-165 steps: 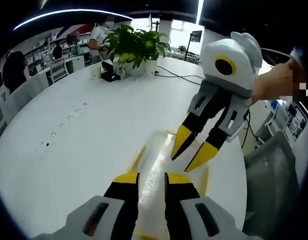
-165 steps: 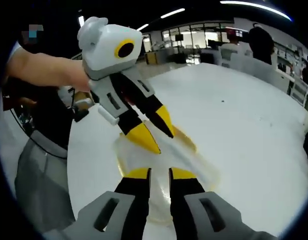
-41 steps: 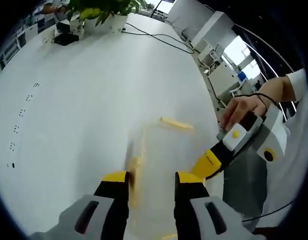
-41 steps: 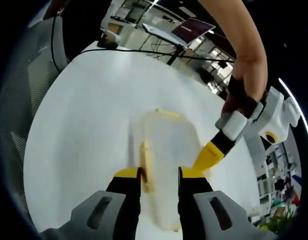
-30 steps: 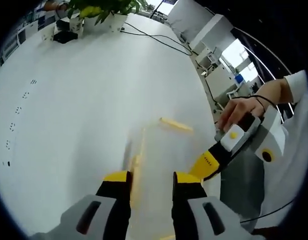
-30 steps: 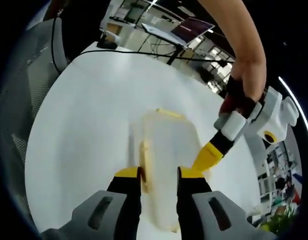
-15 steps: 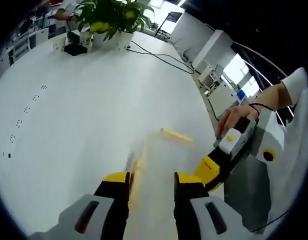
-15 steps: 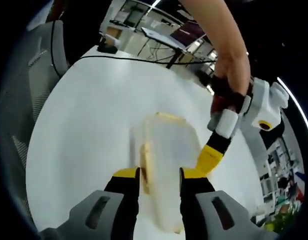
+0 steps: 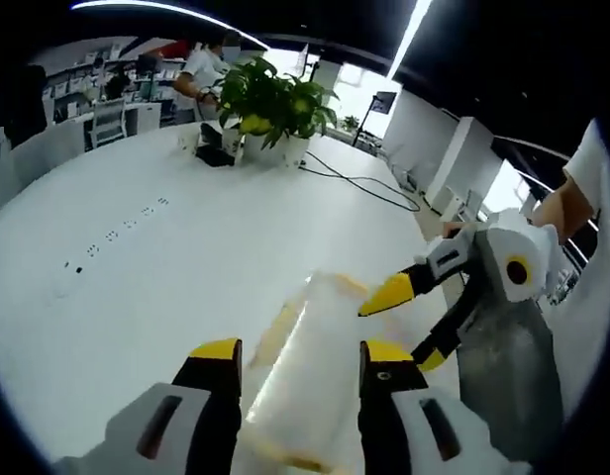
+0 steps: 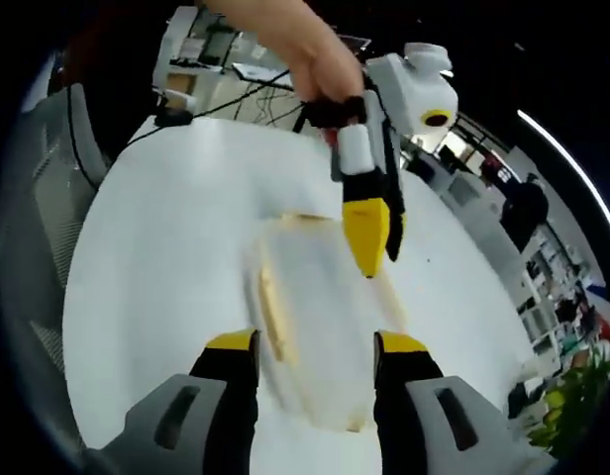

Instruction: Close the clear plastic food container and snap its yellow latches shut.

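The clear plastic container [image 9: 310,366] lies on the white table [image 9: 137,267] with its lid on. A yellow latch [image 9: 278,333] runs along its left side and another sits at its far end. My left gripper [image 9: 299,356] hovers over it, open, its jaws wide apart. The right gripper [image 9: 412,325] reaches in from the right, jaws spread, one yellow tip at the container's far corner. In the right gripper view the container [image 10: 320,317] lies between my right gripper's [image 10: 317,346] open jaws, side latch [image 10: 270,307] showing. The left gripper [image 10: 376,233], held by a hand [image 10: 320,59], points down at the lid.
A potted plant [image 9: 270,99] with small dark items and a black cable [image 9: 369,180] stands at the table's far end. A grey chair [image 9: 508,356] is at the right edge; another chair [image 10: 33,218] is off the table's left side. People sit at desks behind.
Both views have tilted up and away from the container. Both grippers' jaws have spread wider. In the right gripper view the left gripper has swung from the container's right side to above its far half.
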Motion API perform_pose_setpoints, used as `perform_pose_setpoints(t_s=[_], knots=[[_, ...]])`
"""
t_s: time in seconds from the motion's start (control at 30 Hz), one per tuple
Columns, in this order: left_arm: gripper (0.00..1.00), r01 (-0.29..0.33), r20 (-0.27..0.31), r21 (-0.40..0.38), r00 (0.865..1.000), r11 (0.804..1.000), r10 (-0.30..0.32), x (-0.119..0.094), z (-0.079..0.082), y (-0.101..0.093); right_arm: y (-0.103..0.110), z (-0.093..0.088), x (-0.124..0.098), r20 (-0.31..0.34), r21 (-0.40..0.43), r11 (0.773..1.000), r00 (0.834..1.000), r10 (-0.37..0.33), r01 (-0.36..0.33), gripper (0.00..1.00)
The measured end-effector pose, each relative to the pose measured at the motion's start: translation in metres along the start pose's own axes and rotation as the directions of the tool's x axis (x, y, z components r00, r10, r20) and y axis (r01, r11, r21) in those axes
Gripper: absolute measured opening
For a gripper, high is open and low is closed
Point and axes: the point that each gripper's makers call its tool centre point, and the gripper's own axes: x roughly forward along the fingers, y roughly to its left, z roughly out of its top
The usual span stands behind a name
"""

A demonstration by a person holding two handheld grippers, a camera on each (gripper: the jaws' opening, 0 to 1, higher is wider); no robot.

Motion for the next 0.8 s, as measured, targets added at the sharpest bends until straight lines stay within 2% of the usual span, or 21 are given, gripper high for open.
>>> perform_pose_setpoints(t_s=[0.03, 0.13, 0.27, 0.33, 0.6, 0.8], knots=[[0.42, -0.014, 0.032, -0.007, 0.999, 1.0, 0.014, -0.003, 0.0, -0.001, -0.002, -0.002, -0.001, -0.003, 0.029, 1.0, 1.0, -0.008, 0.008, 0.45], [0.43, -0.045, 0.047, -0.003, 0.998, 0.999, 0.045, -0.01, -0.01, -0.005, -0.008, -0.007, -0.004, -0.007, 0.083, 0.996, 0.999, -0.031, 0.031, 0.48], [0.49, -0.088, 0.11, -0.01, 0.99, 0.996, 0.088, -0.019, -0.014, -0.012, -0.016, -0.016, -0.008, -0.026, 0.136, 0.989, 0.998, -0.061, 0.064, 0.53], [0.52, -0.115, 0.129, 0.013, 0.985, 0.993, 0.112, -0.024, -0.018, -0.013, -0.018, -0.02, -0.01, -0.028, 0.164, 0.984, 0.997, -0.066, 0.07, 0.55], [0.55, -0.186, 0.183, -0.01, 0.966, 0.982, 0.185, -0.034, -0.032, -0.012, -0.022, -0.036, -0.013, -0.043, 0.265, 0.959, 0.995, -0.086, 0.095, 0.58], [0.59, -0.238, 0.214, -0.042, 0.947, 0.97, 0.242, -0.036, -0.046, -0.011, -0.017, -0.044, -0.009, -0.054, 0.292, 0.952, 0.996, -0.077, 0.089, 0.59]])
